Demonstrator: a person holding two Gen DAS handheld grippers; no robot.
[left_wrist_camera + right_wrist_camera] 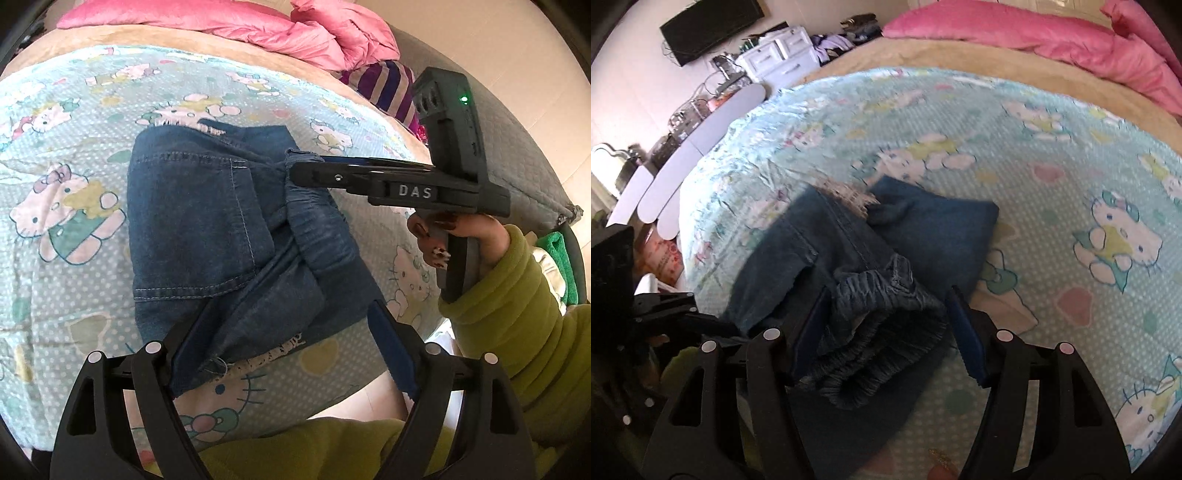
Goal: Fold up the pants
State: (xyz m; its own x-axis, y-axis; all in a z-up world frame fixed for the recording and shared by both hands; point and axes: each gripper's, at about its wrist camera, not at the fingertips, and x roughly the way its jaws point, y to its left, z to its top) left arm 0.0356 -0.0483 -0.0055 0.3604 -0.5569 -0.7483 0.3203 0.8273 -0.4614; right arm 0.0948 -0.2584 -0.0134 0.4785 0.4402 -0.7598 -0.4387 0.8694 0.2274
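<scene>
Pants (207, 229), blue denim, lay folded into a compact bundle on the bed sheet (74, 221), a light blue cartoon-cat print spread over a tan blanket (184, 40). Frayed pale hem edges showed at the far side and the near side of the bundle. Elastic waistband (882, 325) was bunched up on top at the near end in the right wrist view. Left claw (291, 354) stood wide open, its blue pads either side of the near edge of the denim; one pad sat against the cloth edge, the other clear over the sheet, no squeeze visible. Right claw (886, 332) also stood open, straddling the gathered waistband, fabric between the pads; the left pad looked close to or touching it, the right pad apart from it. In the left wrist view the right claw (306, 168) came in from the right side, tips at the waistband fold, held by a hand (461, 236) with patterned nails and an olive green sleeve (517, 295). Pink duvet (295, 29) was heaped at the far end of the bed, a purple striped cloth (388, 88) beside it. White drawers (775, 55) and a dark screen (709, 26) stood against the far wall, blurred.
</scene>
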